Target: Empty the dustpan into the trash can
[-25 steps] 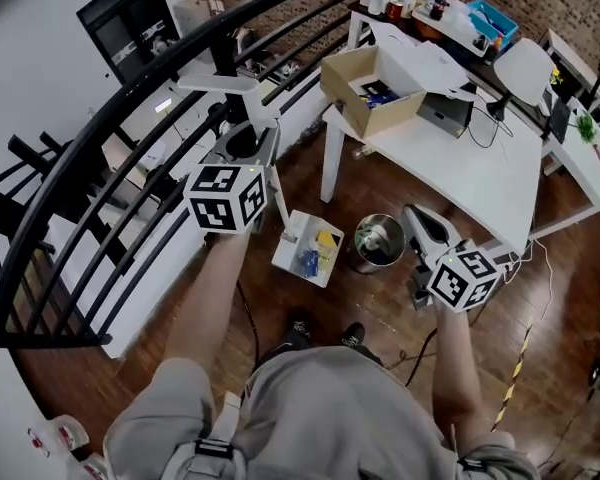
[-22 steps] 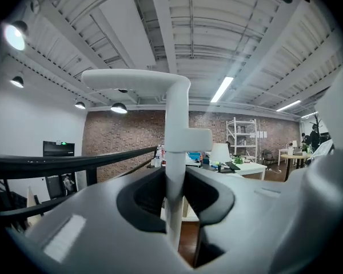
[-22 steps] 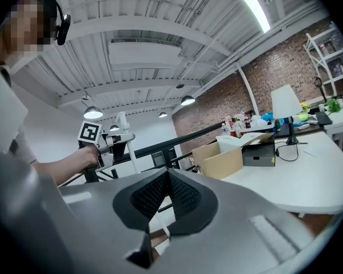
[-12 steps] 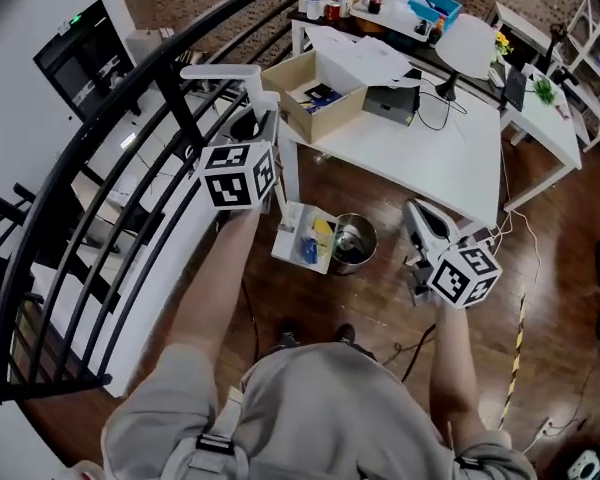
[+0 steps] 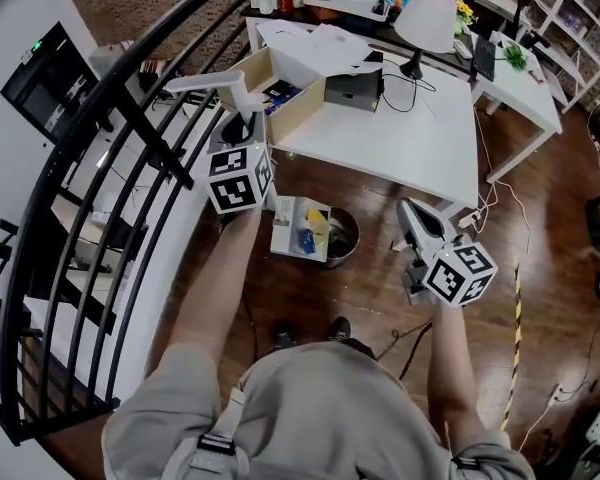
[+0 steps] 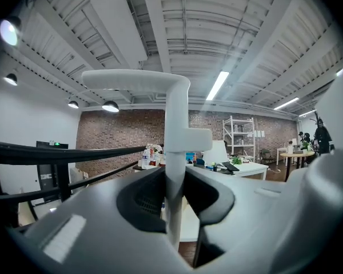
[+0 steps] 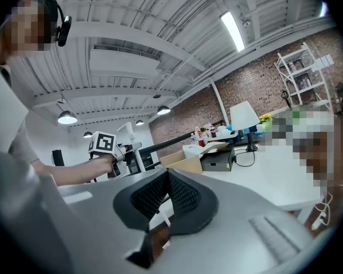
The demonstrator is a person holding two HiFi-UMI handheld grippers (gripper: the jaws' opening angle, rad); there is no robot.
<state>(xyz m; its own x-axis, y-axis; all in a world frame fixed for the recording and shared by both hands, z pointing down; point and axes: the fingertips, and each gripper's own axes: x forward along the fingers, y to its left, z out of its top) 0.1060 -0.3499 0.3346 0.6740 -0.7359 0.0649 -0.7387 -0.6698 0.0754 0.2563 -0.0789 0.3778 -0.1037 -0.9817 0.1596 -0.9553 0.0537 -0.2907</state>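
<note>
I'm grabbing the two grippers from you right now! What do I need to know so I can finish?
Left gripper: shut on the dustpan's tall white handle.
Right gripper: shut, empty, held off to the right of the trash can.
Things: the dustpan hangs below the left gripper, at the metal trash can's left edge, near the white table.
Done: pan is at the can.
Left: yellow and blue rubbish is in the pan; probably tip it into the can.
</note>
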